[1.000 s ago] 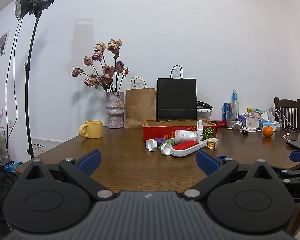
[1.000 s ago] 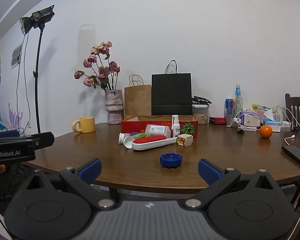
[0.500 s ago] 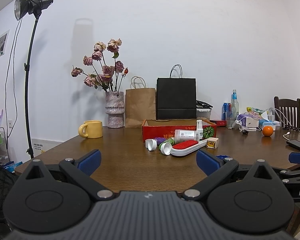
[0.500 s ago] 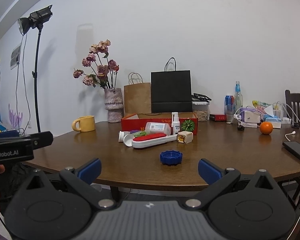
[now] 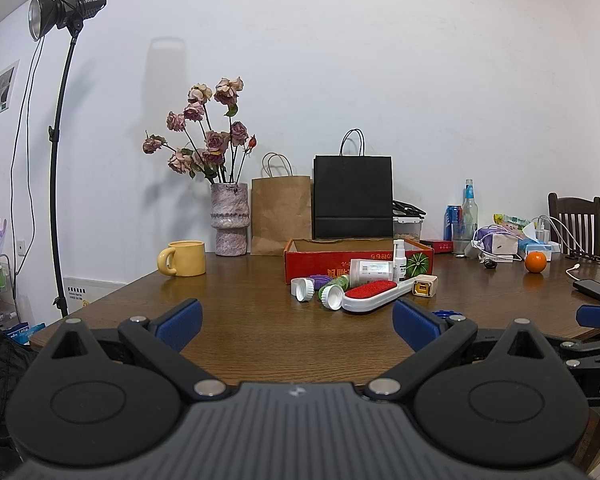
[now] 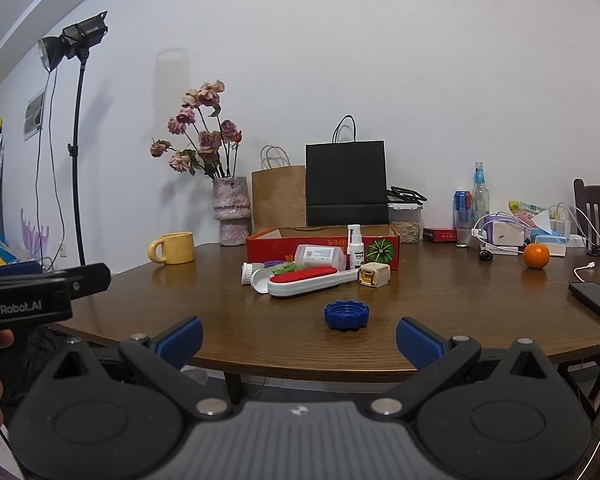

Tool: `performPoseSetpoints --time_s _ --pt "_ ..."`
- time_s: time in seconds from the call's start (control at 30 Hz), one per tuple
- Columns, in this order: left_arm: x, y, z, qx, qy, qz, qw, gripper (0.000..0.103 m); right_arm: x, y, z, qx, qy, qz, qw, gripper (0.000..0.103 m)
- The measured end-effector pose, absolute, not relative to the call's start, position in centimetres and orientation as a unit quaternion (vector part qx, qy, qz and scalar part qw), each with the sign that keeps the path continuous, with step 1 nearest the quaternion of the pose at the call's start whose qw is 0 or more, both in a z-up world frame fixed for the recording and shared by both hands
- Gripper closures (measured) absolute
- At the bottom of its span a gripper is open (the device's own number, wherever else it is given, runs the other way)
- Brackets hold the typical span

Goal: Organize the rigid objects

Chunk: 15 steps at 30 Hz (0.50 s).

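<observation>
A red cardboard box (image 5: 320,266) (image 6: 268,247) stands mid-table. In front of it lie a white lint brush with a red pad (image 5: 374,295) (image 6: 308,279), a white pill bottle (image 5: 370,270) (image 6: 320,256), a small spray bottle (image 5: 399,261) (image 6: 355,249), a cream and yellow cube (image 5: 424,287) (image 6: 374,274), white caps (image 5: 302,289) (image 6: 260,280) and green and purple pieces. A blue ridged lid (image 6: 346,314) lies nearer. My left gripper (image 5: 296,326) and right gripper (image 6: 299,338) hover at the table's near edge, both open and empty.
A yellow mug (image 5: 184,258), a vase of dried roses (image 5: 230,220), a brown bag (image 5: 280,214) and a black bag (image 5: 352,198) line the back. An orange (image 6: 536,255), a phone (image 6: 596,302), cables, bottles and a chair (image 6: 598,210) crowd the right. A light stand (image 5: 58,160) stands left.
The right gripper has risen and come slightly closer to the table, so the objects sit lower and larger in its view. The left gripper has barely moved.
</observation>
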State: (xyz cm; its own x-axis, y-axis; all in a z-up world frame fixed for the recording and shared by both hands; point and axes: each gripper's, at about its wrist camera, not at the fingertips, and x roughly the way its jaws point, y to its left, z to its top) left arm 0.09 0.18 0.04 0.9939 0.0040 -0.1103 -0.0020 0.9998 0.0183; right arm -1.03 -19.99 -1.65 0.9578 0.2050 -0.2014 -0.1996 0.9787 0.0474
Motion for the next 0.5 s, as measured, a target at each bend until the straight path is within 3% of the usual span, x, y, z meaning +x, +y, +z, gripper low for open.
performPoseSetpoints --time_s 0.5 --pt "0.13 0.21 -0.07 0.009 0.056 0.001 0.998 0.000 -1.07 -19.92 -1.83 0.015 0.105 0.103 0.989 0.000"
